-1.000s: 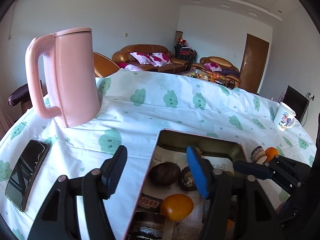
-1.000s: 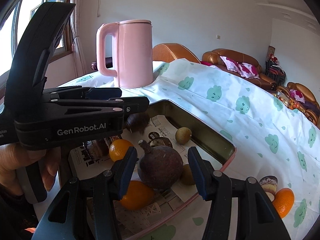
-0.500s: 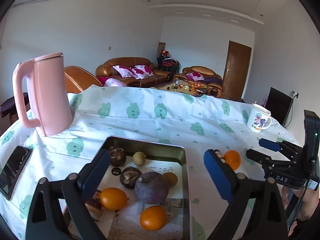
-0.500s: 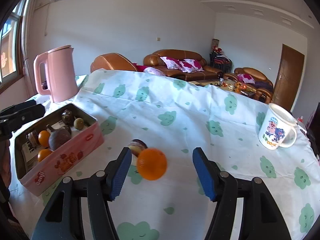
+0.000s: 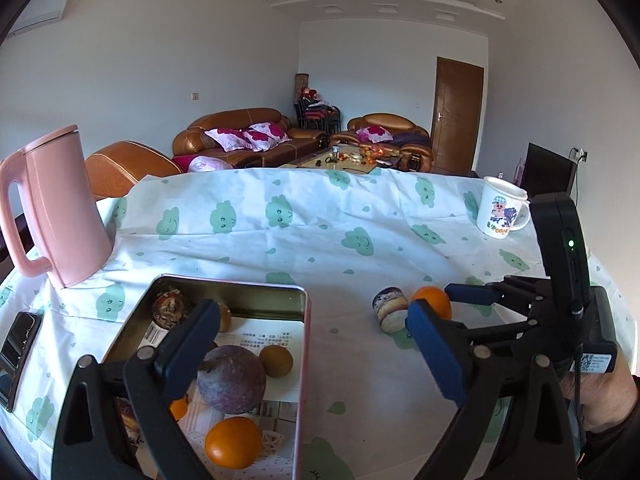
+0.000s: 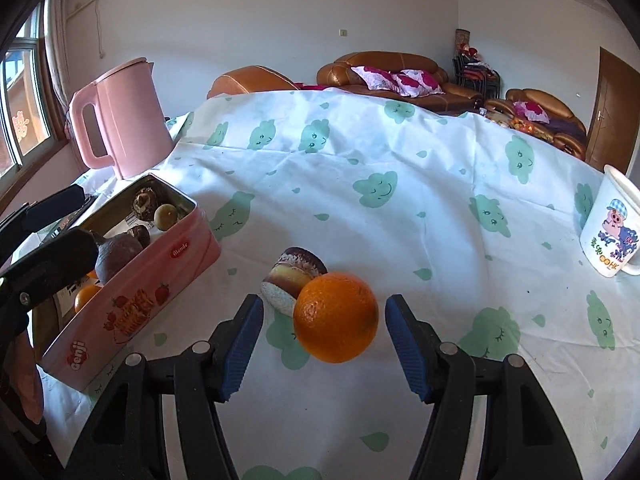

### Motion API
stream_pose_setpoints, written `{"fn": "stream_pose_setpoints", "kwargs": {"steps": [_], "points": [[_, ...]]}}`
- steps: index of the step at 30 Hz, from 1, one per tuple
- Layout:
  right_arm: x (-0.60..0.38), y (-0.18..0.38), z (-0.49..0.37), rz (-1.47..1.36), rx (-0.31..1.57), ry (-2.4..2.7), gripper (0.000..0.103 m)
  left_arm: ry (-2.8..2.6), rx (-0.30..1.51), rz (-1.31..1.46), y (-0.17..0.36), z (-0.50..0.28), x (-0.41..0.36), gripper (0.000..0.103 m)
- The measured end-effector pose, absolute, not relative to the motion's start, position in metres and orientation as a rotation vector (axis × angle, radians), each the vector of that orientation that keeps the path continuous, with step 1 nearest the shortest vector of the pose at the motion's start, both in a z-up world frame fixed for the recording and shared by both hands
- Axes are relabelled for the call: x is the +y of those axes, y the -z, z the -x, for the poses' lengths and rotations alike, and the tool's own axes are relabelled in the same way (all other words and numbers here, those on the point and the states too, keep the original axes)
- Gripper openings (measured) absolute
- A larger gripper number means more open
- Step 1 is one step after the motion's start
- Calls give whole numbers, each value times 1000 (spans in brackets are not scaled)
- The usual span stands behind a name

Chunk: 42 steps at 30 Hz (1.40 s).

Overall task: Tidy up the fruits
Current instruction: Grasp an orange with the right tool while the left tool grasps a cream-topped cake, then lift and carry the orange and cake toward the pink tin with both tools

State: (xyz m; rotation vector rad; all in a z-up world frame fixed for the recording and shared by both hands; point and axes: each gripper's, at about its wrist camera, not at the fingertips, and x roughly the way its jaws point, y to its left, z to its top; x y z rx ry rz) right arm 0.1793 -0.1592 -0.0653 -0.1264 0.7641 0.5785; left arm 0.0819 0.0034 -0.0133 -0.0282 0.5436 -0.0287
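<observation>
An orange (image 6: 336, 317) lies on the cloud-print tablecloth between the open jaws of my right gripper (image 6: 324, 344), untouched. A round chocolate-coated cake (image 6: 290, 278) lies just behind it. The pink tin (image 6: 132, 296) at the left holds a large purple fruit (image 5: 231, 379), oranges (image 5: 233, 442), a small brown fruit (image 5: 276, 361) and dark round fruits (image 5: 170, 311). My left gripper (image 5: 312, 358) is open and empty above the tin's right edge. The right gripper also shows in the left wrist view (image 5: 448, 300), around the orange (image 5: 434, 304).
A pink kettle (image 5: 56, 212) stands at the back left. A black phone (image 5: 18, 350) lies at the left table edge. A white cartoon mug (image 6: 614, 232) stands at the right. Sofas stand beyond the table.
My right gripper left the tin, where the purple fruit now lies, and moved right until its open jaws flank the orange. My left gripper rose and drew back.
</observation>
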Motion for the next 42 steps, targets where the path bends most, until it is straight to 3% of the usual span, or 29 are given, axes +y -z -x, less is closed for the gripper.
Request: {"fn": "stream_pose_setpoints", "kwargs": {"steps": [1,2,3,15,21,26,30,32,42], "points": [[-160,68,-181,125,783,-583,60,29,543,26,13,-82,2,97],[-162,70,-184,120,802,-579,49,32,544,26,13,-82,1,97],[-165,71,-186,98,808,-585,47,37,547,26,13,-83,0,97],[-215,54,-180,36,688,-380,46,82,608,-44,26,-113,-47,95],[-234,53,-184,-41,688,-375,46,115,705,-46,46,-146,-72,81],[-236,51,-181,-50,666,-374,46,113,822,-26,67,-174,-77,53],[-234,52,-182,-43,672,-382,46,129,897,24,77,-190,-74,46],[-233,52,-183,-41,678,-387,46,136,892,21,76,-190,-76,35],[-233,45,-170,-27,605,-418,46,173,749,22,56,-169,-76,35]]}}
